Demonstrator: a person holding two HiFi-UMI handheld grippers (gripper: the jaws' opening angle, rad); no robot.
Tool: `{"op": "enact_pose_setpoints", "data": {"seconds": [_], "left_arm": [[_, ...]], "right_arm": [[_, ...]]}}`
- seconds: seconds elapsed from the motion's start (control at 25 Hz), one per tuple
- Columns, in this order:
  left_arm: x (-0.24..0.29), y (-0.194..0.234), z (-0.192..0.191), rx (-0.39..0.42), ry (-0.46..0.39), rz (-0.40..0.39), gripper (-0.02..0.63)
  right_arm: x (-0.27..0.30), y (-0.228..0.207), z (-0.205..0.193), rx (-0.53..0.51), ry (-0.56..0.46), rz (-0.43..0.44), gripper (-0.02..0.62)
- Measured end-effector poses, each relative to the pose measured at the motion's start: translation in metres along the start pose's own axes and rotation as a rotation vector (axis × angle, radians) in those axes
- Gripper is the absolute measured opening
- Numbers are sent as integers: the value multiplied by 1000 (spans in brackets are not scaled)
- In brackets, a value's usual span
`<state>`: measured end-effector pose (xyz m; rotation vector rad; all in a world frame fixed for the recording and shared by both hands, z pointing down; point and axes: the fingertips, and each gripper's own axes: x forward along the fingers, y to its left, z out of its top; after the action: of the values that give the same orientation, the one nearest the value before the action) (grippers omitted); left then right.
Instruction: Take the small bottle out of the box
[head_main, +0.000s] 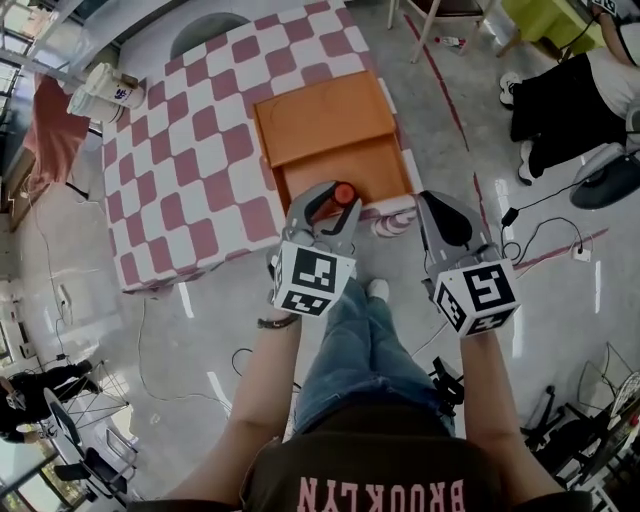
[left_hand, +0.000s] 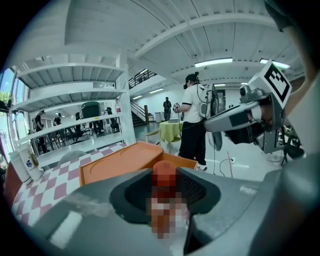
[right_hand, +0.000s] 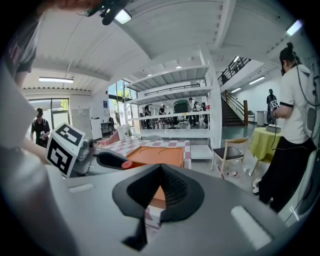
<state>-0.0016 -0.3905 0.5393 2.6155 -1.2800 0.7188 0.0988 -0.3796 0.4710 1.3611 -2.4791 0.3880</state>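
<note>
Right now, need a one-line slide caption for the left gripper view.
Left tool grips the red-capped small bottle, with the orange box behind on the checked table.

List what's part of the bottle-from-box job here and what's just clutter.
Job:
- small bottle, red cap, gripped by the left gripper
- orange box, open, on the checkered table

Lying about:
- right gripper, shut, empty
- paper cups at the table's far corner
- chair
- floor cables
</note>
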Motion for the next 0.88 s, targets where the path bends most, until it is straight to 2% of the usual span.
{"op": "enact_pose_setpoints", "data": {"seconds": [0.24, 0.88], "left_arm": [[-17, 10, 44, 23, -52, -10, 147], [-67, 61, 142, -4, -216, 105, 147]], "right_arm": [[-11, 1, 35, -32, -54, -2, 3], [-22, 7, 134, -156, -230, 10, 2]]}}
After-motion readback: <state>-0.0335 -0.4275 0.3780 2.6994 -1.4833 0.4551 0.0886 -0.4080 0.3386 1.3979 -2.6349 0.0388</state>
